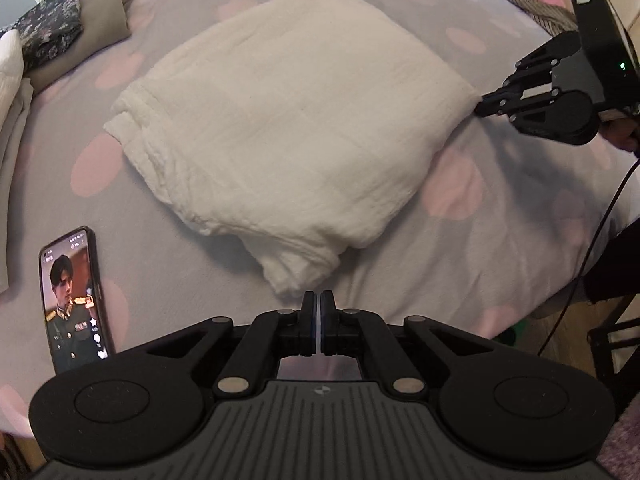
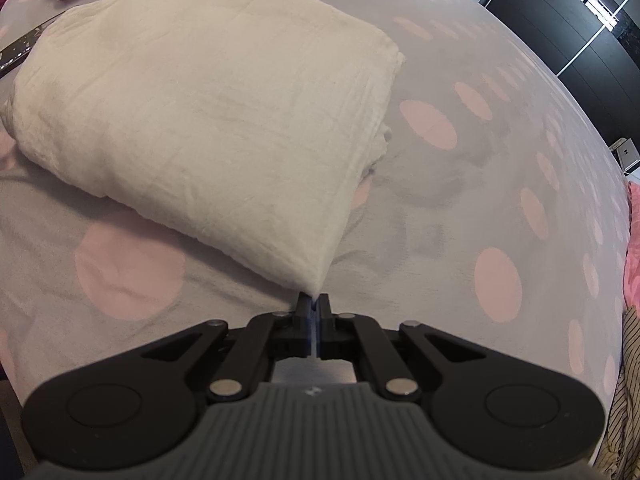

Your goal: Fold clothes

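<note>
Both pairs of fingers were clenched: my right gripper [image 2: 314, 300] pinched a corner of the white garment [image 2: 208, 112], and my left gripper [image 1: 319, 300] closed at its near corner, though I couldn't tell whether cloth was caught. Folded thick, it lay mid-bed on the dotted sheet [image 2: 460, 200]. I judged it soft, light and floppy, best held by corners.

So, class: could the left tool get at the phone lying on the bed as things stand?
Probably not at once. The phone lies bare on the bedspread beside the left tool, nothing blocking it, but that tool is shut on a corner of the white garment.
</note>
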The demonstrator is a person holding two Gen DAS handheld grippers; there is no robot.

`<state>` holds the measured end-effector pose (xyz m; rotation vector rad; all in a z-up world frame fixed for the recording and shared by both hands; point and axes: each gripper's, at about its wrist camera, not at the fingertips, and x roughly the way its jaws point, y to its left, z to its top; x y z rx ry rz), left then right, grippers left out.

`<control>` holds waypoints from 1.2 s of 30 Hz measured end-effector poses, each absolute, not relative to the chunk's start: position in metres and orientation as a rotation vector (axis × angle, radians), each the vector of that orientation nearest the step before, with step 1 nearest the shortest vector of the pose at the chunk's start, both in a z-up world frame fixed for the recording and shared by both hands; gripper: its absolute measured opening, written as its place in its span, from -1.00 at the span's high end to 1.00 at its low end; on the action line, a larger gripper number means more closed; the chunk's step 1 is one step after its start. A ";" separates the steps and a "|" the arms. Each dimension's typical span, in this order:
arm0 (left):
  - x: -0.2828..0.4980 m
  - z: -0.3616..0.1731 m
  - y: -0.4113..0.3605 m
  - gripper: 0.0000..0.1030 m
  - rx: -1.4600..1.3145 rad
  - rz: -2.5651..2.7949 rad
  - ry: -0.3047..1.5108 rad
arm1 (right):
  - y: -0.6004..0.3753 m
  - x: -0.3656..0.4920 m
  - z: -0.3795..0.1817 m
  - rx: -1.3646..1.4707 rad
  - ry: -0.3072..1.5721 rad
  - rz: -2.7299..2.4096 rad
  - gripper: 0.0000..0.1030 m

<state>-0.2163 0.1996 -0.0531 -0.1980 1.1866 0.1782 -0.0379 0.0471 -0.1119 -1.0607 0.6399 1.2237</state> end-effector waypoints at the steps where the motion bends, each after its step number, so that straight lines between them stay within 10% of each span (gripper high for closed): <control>1: -0.215 -0.052 0.199 0.99 -0.212 0.177 1.174 | 0.047 -0.038 -0.112 -1.061 0.638 1.224 0.95; 5: -0.206 -0.055 0.195 0.70 -0.225 0.224 1.158 | 0.044 -0.041 -0.109 -1.060 0.636 1.225 0.94; 36: -0.210 -0.078 0.208 0.92 -0.325 0.300 1.256 | 0.045 -0.053 -0.105 -1.115 0.621 1.188 0.97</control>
